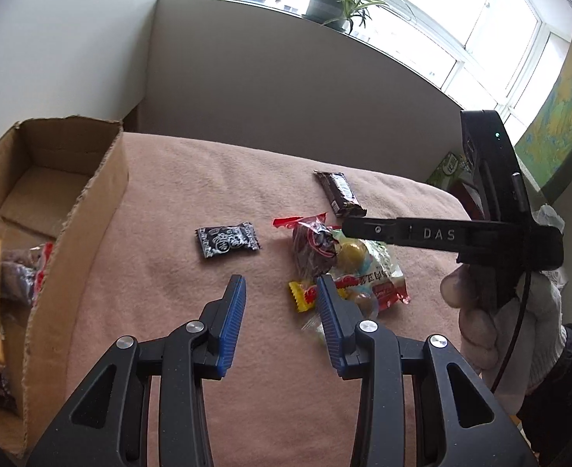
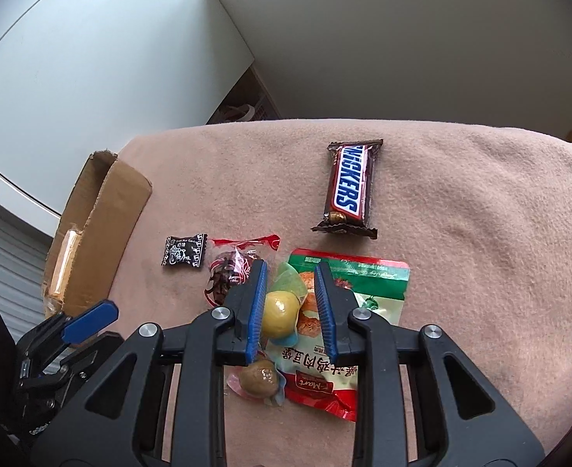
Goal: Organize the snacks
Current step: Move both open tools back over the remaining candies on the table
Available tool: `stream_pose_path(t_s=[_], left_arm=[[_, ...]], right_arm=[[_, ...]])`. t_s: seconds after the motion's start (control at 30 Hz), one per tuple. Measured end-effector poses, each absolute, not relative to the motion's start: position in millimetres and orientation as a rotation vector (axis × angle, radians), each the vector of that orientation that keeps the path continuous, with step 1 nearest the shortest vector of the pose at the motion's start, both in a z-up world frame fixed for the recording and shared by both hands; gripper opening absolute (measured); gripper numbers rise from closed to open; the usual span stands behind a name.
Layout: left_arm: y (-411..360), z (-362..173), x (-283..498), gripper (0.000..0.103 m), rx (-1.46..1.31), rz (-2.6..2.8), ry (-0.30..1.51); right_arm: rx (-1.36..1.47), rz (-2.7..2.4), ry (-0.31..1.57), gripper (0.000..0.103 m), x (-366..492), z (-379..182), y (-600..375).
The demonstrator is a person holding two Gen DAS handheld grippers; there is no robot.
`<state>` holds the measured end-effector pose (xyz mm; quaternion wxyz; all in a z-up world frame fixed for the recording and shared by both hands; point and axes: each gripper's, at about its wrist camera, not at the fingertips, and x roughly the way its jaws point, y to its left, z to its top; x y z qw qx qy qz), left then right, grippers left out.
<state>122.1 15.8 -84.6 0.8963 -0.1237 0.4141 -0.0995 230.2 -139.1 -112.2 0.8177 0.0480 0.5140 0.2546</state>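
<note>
Right gripper (image 2: 290, 307) hangs low over the snack pile, jaws spread, straddling a yellow wrapped ball candy (image 2: 280, 318) that sits on the edge of a red-and-green pouch (image 2: 358, 292); left pad looks to be touching the candy, right pad clear of it, nothing pinched yet. Left gripper (image 1: 282, 303) is also spread and empty, hovering above the pink blanket-covered surface (image 1: 208, 179) beside the pile, between it and the cardboard box (image 1: 72, 210), which already holds a few packets. Risks, as judged: the ball is round and its wrapper slick, so an off-centre close may squirt it sideways or roll it toward the brown wrapped candy (image 2: 258, 383) below; the jaws may also catch the pouch's film and drag it along; the clear bag of dark pieces with red seal (image 2: 229, 272) lies just beside and could be nudged. The two grippers work close together, so a clash on the way to the box is possible. Legible writing: "SNICKERS" on the brown bar (image 2: 350, 186), well apart from the pile; "Dian Pun Candy" on the small black sachet (image 2: 183, 253), best reading; "Y-Mart" plus Chinese characters on the pouch; "DAS" on the right gripper's arm.
</note>
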Motion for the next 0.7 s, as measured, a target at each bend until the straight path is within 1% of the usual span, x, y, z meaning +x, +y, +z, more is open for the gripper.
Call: stream_pose_path(t_s=[0.17, 0.53, 0.7], left_arm=[[18, -89, 128, 0.036, -0.279, -0.202, 0.867], [56, -83, 112, 0.036, -0.347, -0.147, 0.847], [68, -80, 104, 0.036, -0.364, -0.135, 0.834]], right_arm=[[0.041, 0.5, 1.083, 0.026, 230, -119, -126], [-0.106, 0.548, 1.07, 0.028, 225, -118, -79], [-0.161, 0.658, 1.063, 0.028, 202, -114, -61]])
